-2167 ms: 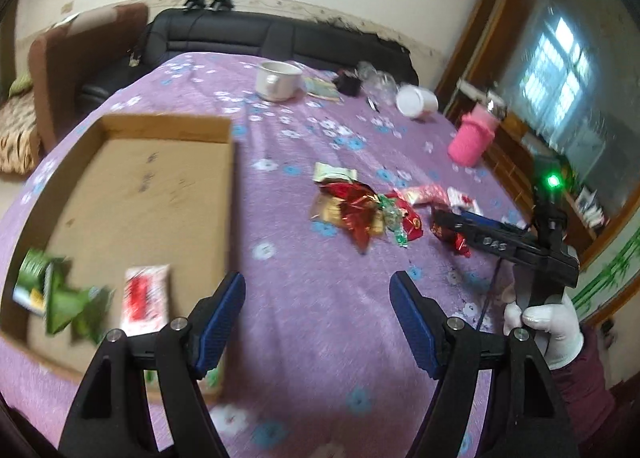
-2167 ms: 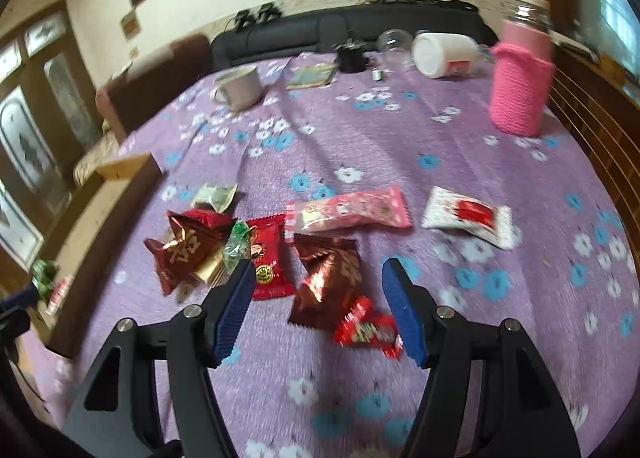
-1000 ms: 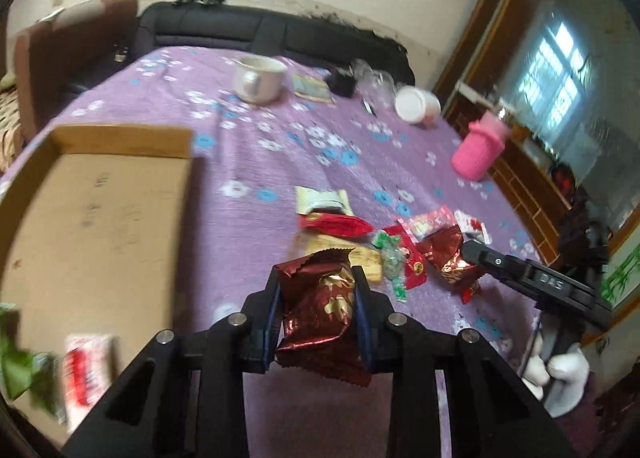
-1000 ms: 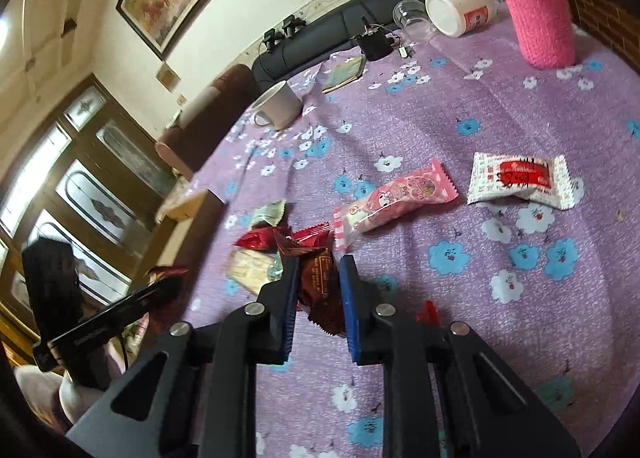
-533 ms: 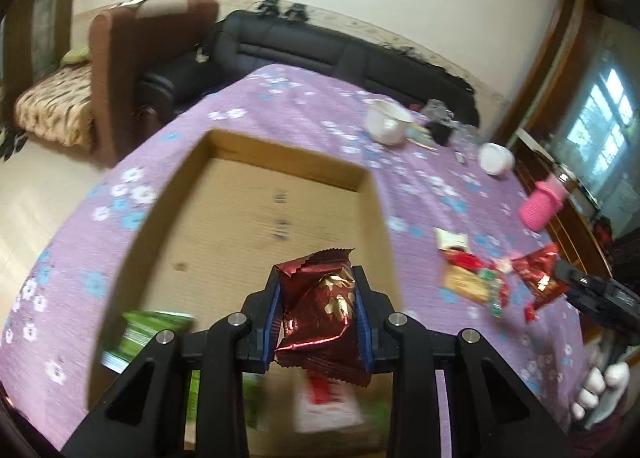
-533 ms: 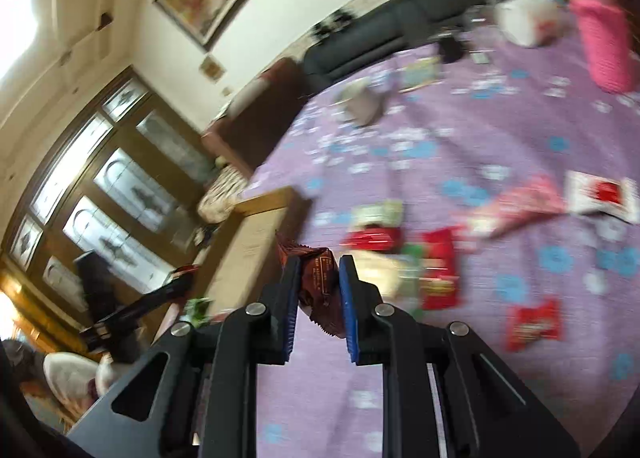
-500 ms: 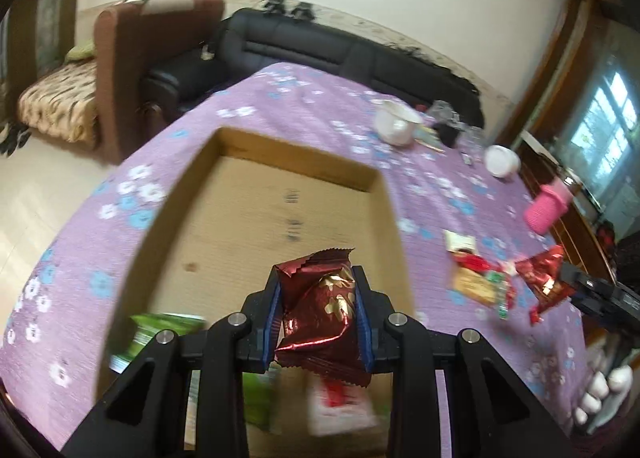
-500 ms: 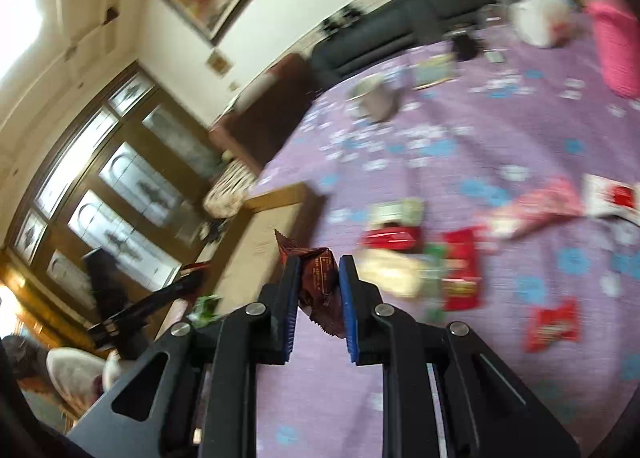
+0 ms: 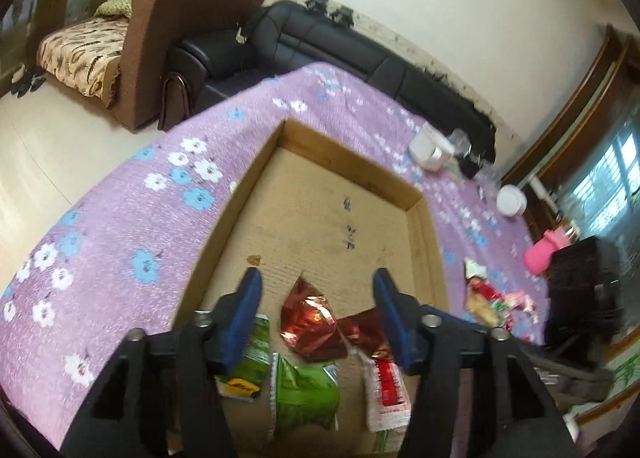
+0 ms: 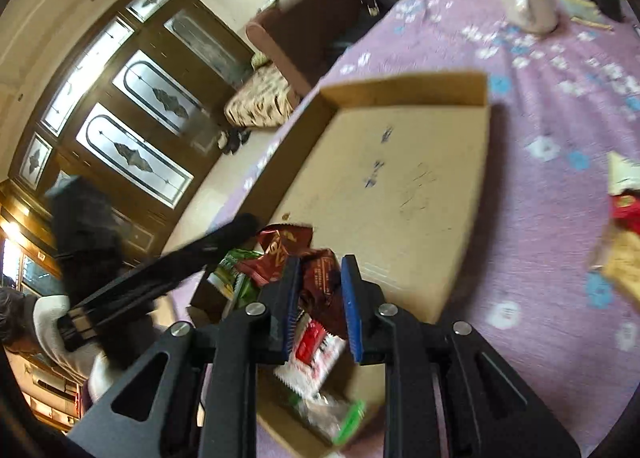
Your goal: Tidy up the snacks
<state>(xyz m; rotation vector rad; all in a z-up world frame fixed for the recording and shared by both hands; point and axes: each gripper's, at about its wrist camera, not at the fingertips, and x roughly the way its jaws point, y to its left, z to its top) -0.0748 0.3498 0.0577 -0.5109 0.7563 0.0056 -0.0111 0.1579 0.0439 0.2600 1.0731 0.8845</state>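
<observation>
A shallow cardboard tray point(image 9: 428, 225) lies on the purple flowered tablecloth. My left gripper point(image 9: 316, 314) is open above its near end; a dark red foil snack point(image 9: 308, 320) lies in the tray between the fingers, next to green packets point(image 9: 304, 390) and a red and white packet point(image 9: 386, 390). My right gripper point(image 10: 320, 298) hangs over the same end of the tray point(image 10: 472, 201), jaws parted a little around a dark red snack point(image 10: 320, 286). I cannot tell whether it still grips it. Another red foil snack point(image 10: 280, 254) lies beside it.
Loose snacks point(image 9: 488, 298) lie on the cloth right of the tray, also showing in the right wrist view point(image 10: 624, 234). A white mug point(image 10: 528, 3), a white jar point(image 9: 510, 199) and a pink-sleeved bottle point(image 9: 544, 254) stand farther back. A black sofa point(image 9: 320, 45) borders the table.
My left gripper has opened and dropped its red foil snack into the tray. My right gripper has carried its snack over the tray's near end and its jaws have widened.
</observation>
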